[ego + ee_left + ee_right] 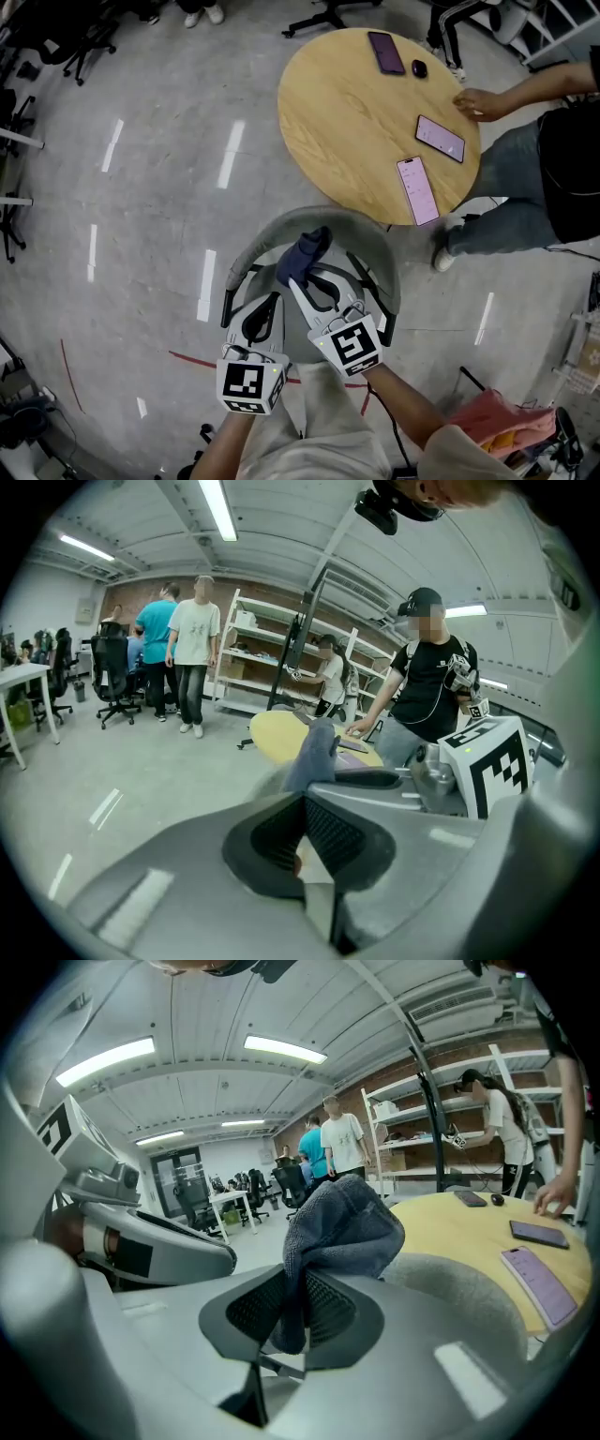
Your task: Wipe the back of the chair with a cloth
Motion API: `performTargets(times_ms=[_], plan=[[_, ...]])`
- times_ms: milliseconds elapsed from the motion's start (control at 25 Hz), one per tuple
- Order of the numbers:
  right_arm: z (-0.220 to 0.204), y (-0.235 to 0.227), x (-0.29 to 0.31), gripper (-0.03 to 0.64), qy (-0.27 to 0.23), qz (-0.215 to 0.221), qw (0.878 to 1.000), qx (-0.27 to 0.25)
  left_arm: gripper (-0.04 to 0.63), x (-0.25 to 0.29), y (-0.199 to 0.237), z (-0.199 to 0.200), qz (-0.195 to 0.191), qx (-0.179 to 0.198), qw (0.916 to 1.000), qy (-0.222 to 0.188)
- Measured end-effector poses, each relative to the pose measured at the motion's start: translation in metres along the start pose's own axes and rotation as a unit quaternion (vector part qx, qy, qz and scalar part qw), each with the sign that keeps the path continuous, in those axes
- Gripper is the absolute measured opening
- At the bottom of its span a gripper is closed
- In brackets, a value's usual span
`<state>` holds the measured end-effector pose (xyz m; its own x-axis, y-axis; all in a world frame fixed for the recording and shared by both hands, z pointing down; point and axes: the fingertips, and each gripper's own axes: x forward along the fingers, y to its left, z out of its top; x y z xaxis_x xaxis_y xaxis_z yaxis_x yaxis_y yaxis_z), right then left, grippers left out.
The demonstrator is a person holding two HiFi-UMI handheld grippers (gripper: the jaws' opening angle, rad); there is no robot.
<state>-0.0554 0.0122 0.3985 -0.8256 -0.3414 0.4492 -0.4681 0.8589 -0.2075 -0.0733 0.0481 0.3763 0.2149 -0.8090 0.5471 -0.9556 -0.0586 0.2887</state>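
A dark blue cloth (304, 255) is pinched in my right gripper (298, 281), just inside the curved grey back of the chair (323, 221). In the right gripper view the cloth (343, 1222) bunches up out of the shut jaws of the right gripper (291, 1321), and the chair back (459, 1299) lies just beyond on the right. My left gripper (271, 300) sits beside it on the left, shut with nothing between its pads. The left gripper view shows the left gripper (305, 847) closed and empty, with the cloth (314, 752) ahead.
A round wooden table (347, 112) stands right behind the chair and carries three phones (417, 189) and a small dark object. A person (525, 178) stands at its right with a hand on it. Office chairs, shelving (272, 658) and standing people (192, 649) are farther off.
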Motion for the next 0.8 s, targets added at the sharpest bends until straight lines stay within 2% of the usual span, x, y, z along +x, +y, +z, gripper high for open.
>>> performTargets(times_ms=[240,480,640,800], plan=[[-0.006,-0.003,0.02,0.076,0.006,0.023,0.999,-0.023,0.0,0.014,0.01,0.003,0.006,0.004,1.0,0.001],[-0.004,0.001,0.042,0.077,0.011,0.077,0.995,-0.069,0.0,0.019,0.016,0.007,0.012,-0.002,0.9999,0.001],[-0.001,-0.005,0.052,0.077,0.002,0.1,0.992,-0.075,0.0,0.024,0.014,0.005,0.012,0.0,0.9999,0.002],[-0.01,-0.013,0.056,0.077,0.009,0.101,0.992,-0.07,0.0,0.03,0.01,-0.003,0.006,0.001,1.0,0.008]])
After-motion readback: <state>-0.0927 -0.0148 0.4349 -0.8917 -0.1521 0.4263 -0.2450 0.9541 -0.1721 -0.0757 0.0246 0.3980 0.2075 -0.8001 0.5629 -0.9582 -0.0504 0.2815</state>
